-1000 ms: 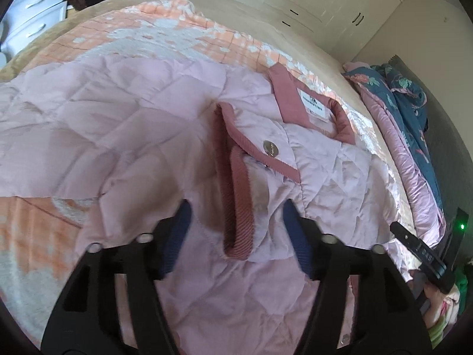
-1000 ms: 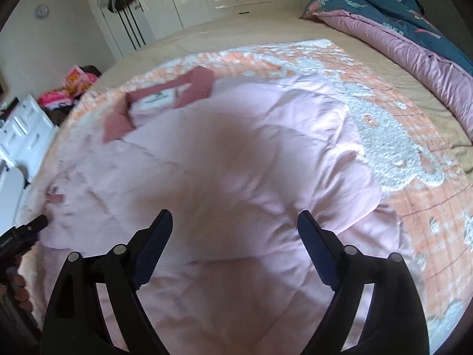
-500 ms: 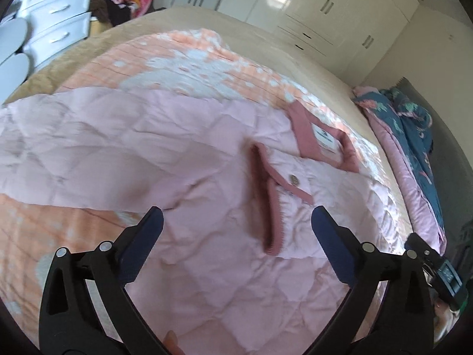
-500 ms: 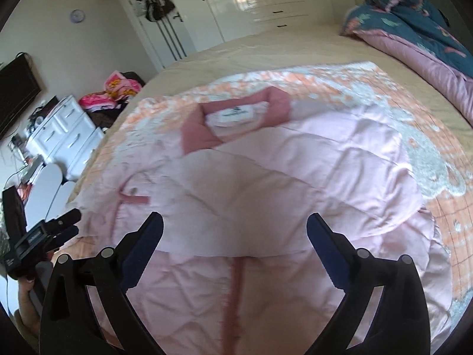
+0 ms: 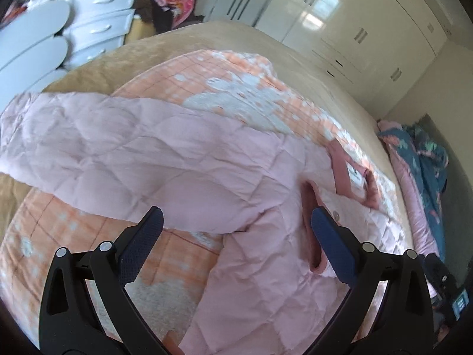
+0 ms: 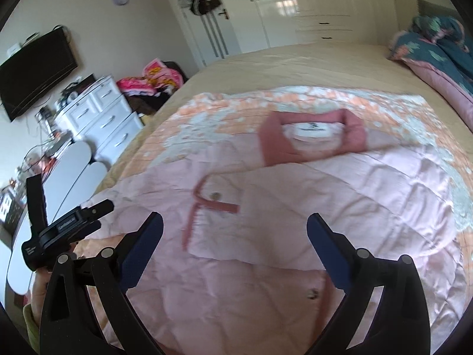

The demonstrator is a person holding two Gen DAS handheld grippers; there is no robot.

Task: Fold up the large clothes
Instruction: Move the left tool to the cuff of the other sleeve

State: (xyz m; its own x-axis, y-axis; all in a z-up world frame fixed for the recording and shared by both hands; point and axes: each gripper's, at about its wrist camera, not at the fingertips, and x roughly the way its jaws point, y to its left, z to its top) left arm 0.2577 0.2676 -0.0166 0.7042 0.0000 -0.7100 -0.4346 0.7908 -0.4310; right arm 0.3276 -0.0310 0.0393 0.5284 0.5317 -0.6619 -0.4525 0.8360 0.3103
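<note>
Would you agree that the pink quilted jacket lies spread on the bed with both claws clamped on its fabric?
Not quite: the pink quilted jacket does lie on the bed, but both wrist views show the left claw and right claw open, gripping nothing.

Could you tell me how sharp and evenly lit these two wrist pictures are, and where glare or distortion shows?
Left wrist view: the pink quilted jacket is smeared by motion blur, and window glare sits on the glossy wardrobe doors. Right wrist view: the jacket's collar is soft, the wardrobe glares again, and the fisheye bends the bed and darkens the corners.
</note>
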